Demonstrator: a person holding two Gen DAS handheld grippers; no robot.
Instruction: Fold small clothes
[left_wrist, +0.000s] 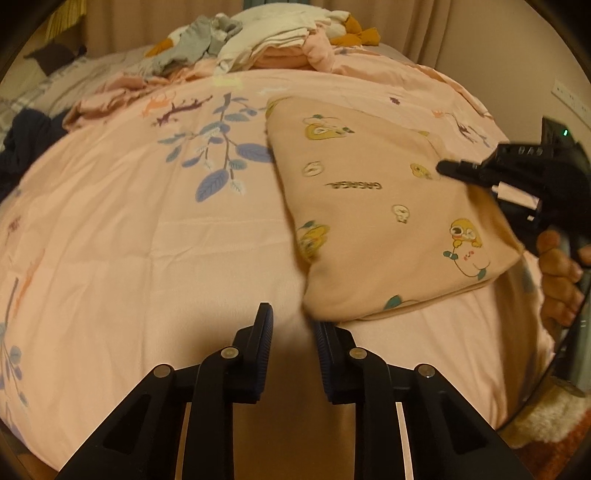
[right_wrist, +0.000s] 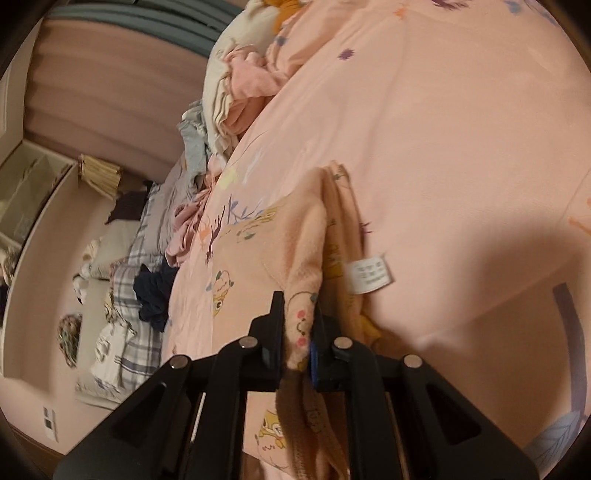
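Observation:
A small peach garment (left_wrist: 373, 206) printed with yellow cartoon ducks lies folded on the pink bedspread (left_wrist: 147, 240), right of centre in the left wrist view. My left gripper (left_wrist: 293, 325) is open and empty, just below the garment's near corner. My right gripper (left_wrist: 454, 170) reaches in from the right over the garment's right edge. In the right wrist view my right gripper (right_wrist: 299, 325) is shut on a raised fold of the garment (right_wrist: 303, 236), whose white care label (right_wrist: 369, 277) sticks out.
A pile of unfolded clothes (left_wrist: 266, 40) in white, grey, pink and mustard lies at the far side of the bed. A dark navy garment (left_wrist: 22, 147) lies at the left edge. A checked blanket (right_wrist: 129, 295) and more laundry lie beyond the bed.

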